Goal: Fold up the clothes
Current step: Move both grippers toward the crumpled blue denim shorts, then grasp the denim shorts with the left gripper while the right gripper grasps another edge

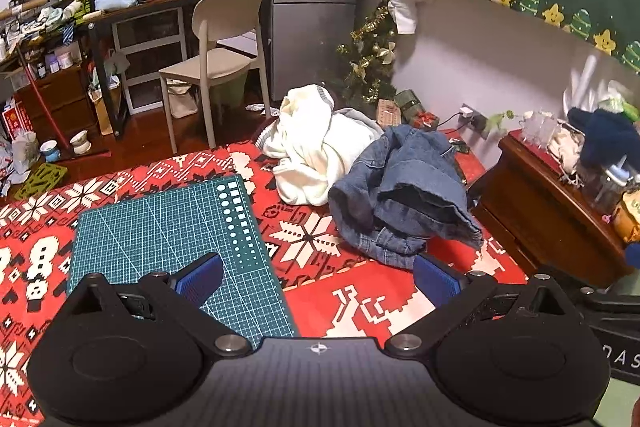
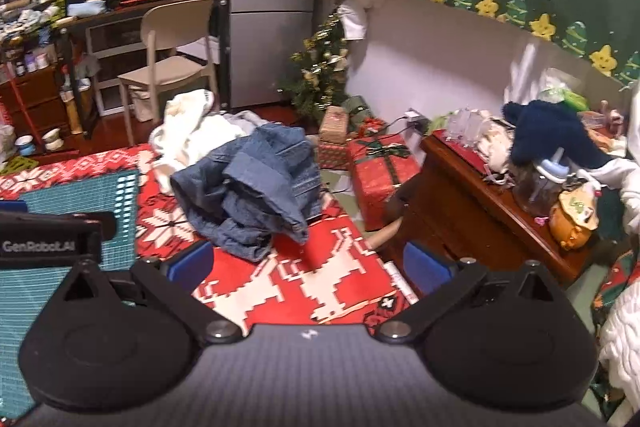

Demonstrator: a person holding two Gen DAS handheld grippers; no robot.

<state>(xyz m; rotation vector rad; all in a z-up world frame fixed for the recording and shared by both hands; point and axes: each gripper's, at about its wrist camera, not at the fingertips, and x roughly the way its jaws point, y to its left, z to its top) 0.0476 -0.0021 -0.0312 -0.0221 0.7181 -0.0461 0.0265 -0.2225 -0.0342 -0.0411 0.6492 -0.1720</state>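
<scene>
A crumpled blue denim garment (image 1: pixel 404 195) (image 2: pixel 256 183) lies in a heap on the red patterned cloth (image 1: pixel 320 291) (image 2: pixel 320 283). Behind it lies a bunched white garment (image 1: pixel 320 151) (image 2: pixel 188 135). My left gripper (image 1: pixel 318 279) is open above the cloth, short of the denim, with nothing between its blue pads (image 1: pixel 200 279). My right gripper (image 2: pixel 308 267) is open too, just in front of the denim's near edge, and holds nothing. The left gripper's body (image 2: pixel 48 239) shows at the left of the right wrist view.
A green cutting mat (image 1: pixel 172 235) (image 2: pixel 60 227) lies on the cloth at the left. A wooden cabinet (image 1: pixel 552 211) (image 2: pixel 500 211) with clutter stands on the right, wrapped gift boxes (image 2: pixel 380 167) and a small Christmas tree (image 2: pixel 320 67) behind. A chair (image 1: pixel 216 59) and desk stand farther back.
</scene>
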